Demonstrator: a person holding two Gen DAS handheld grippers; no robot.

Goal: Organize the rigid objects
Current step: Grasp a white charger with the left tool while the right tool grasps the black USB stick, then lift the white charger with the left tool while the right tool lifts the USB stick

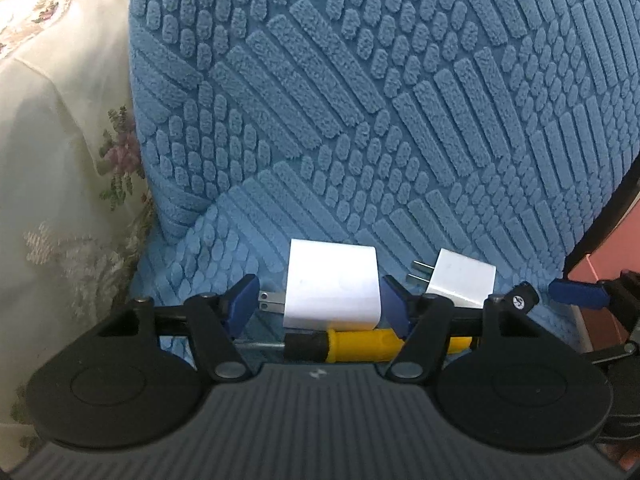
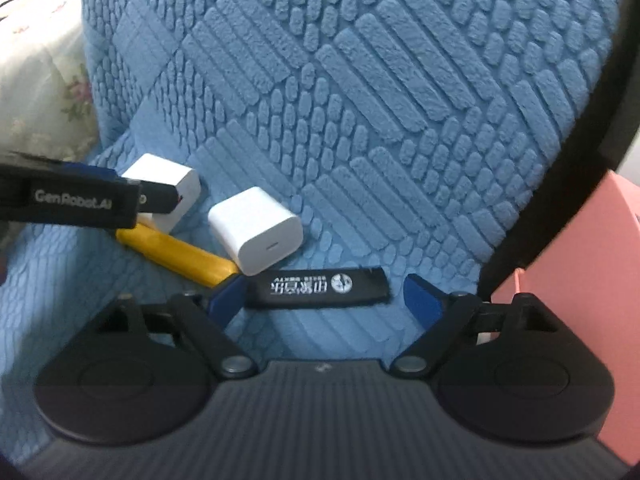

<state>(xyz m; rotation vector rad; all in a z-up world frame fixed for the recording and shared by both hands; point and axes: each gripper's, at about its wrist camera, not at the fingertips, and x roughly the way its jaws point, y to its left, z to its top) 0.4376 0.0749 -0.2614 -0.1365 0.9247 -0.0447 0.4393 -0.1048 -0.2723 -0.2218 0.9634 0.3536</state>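
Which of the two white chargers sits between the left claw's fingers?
The larger charger, prongs pointing left, beside the yellow screwdriver. The smaller charger lies outside the left claw, to its right.

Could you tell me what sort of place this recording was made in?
Most likely a home, perhaps a living room: the items lie on a seat under a textured blue cover, a cream floral cloth is draped beside it, and household odds like a white charger and yellow-handled screwdriver sit there.
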